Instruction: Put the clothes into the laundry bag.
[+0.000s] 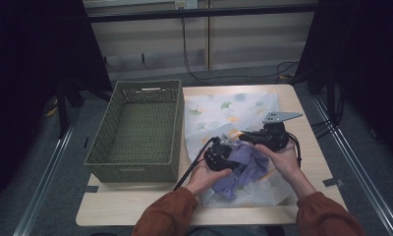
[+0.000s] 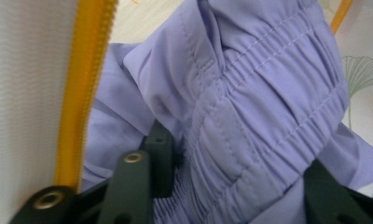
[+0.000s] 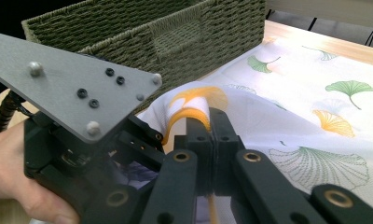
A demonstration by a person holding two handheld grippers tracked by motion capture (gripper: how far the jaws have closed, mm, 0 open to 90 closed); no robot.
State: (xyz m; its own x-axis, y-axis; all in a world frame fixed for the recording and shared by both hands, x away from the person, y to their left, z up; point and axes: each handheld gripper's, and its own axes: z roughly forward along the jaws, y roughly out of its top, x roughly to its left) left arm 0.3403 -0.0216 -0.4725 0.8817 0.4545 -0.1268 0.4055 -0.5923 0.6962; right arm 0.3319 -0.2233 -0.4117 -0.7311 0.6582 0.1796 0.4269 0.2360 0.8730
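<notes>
High view. The bag [image 1: 234, 123], white with a leaf print, lies flat on the table [image 1: 135, 206], just right of the basket [image 1: 135, 128], its long axis running away from the person. The purple garment [image 1: 246, 167] sits bunched at the bag's near end, between both hands. The left gripper [image 1: 219, 157] is at the garment's left side; the right gripper [image 1: 263, 137] is just behind it, over the bag's edge.

Left gripper view. The garment [image 2: 250, 107], with its gathered waistband, lies straight ahead and between the jaws, which stand partly apart; the pads do not visibly press it. The yellow zipper [image 2: 82, 88] runs alongside at left, marking the bag's mouth.

Right gripper view. The right gripper [image 3: 208, 140] is closed tight, pinching the zipper [image 3: 189, 114] edge and lifting it. The left gripper [image 3: 82, 140] is close beside it. Judged from this, the garment goes in under the lifted edge.
</notes>
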